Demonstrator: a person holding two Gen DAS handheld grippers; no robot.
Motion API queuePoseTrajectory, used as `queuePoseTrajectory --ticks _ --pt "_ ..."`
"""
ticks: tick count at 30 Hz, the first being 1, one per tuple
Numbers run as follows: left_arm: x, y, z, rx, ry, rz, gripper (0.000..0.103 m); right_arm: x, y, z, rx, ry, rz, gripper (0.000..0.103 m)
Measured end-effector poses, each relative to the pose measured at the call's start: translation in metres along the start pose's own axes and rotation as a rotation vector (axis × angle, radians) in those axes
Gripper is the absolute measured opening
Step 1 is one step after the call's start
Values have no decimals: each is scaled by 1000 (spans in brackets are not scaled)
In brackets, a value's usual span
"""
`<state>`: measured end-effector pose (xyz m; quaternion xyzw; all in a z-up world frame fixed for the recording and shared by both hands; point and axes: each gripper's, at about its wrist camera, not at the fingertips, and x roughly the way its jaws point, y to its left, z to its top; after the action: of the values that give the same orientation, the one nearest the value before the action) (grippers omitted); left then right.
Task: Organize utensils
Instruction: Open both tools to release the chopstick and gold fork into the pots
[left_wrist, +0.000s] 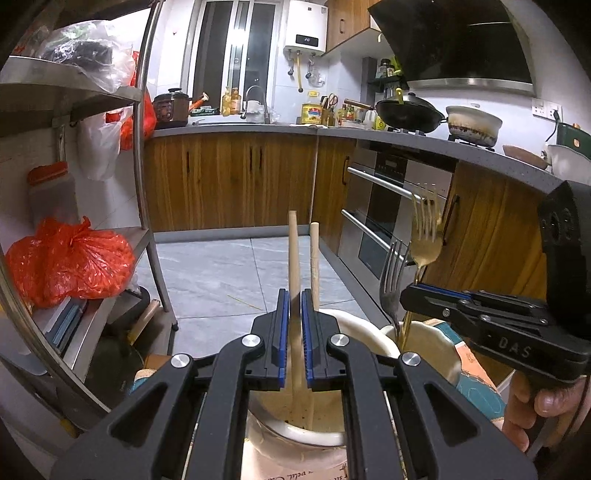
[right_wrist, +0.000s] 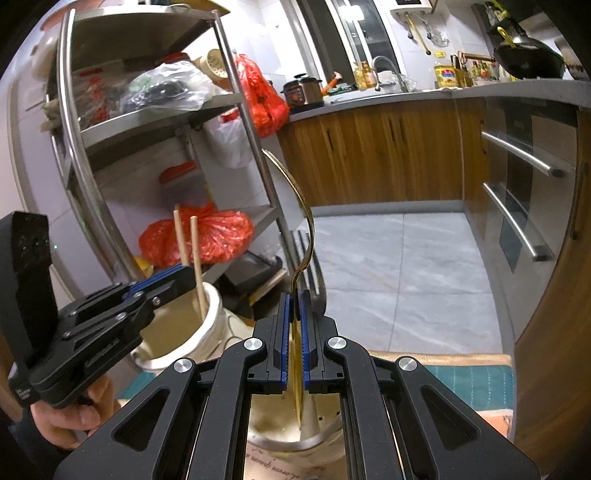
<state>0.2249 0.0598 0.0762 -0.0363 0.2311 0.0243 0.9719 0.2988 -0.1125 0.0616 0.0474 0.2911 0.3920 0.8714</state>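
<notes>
Chopstick (left_wrist: 294, 254) and gold fork (right_wrist: 301, 218) sit clenched in left and right claws above grey-tiled kitchen floor (left_wrist: 229, 273).

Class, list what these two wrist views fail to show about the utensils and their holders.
- Chopstick lower end: left view, hidden by left gripper and holder rim.
- Gold fork tines: left view, blurred.
- Gold fork handle end: right view, hidden behind right gripper inside holder.
- Steel fork: right view, mostly behind the gripper.
- Holder text: both views, cut off at the bottom edge.
</notes>
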Motion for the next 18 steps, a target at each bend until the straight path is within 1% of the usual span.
queuePoseTrajectory --ticks 1,2,3,4,5,6,8,10,12,16,18 --pt "-1 -1 0 1 -1 -3 8 1 -1 0 5 -2 0 7" --pt "-1 -1 0 2 -1 -5 12 2 -2 0 9 -4 4 7" --pt "-2 -1 0 2 -4 -7 19 3 -2 -1 13 -2 7 7" --pt "-3 -2 0 2 -8 -8 23 3 -3 -1 12 0 7 7" --pt "-4 -2 0 3 -12 -7 31 3 -2 -1 9 1 5 7" --pt "-5 -2 -1 6 -18 -4 34 3 -2 -2 6 5 3 7" --pt "-8 -2 -1 9 -23 -5 35 4 -1 -3 2 14 1 8" --pt "-9 -1 0 6 -27 -5 38 4 -1 -4 -2 14 -2 16" --pt "-12 0 0 4 -34 -4 43 2 1 -5 -10 13 -9 21" --pt "-18 3 1 -2 -45 -5 47 -4 2 -6 -19 4 -12 29" --pt "-21 4 1 -1 -50 -5 51 -8 3 -7 -22 -1 -14 32"
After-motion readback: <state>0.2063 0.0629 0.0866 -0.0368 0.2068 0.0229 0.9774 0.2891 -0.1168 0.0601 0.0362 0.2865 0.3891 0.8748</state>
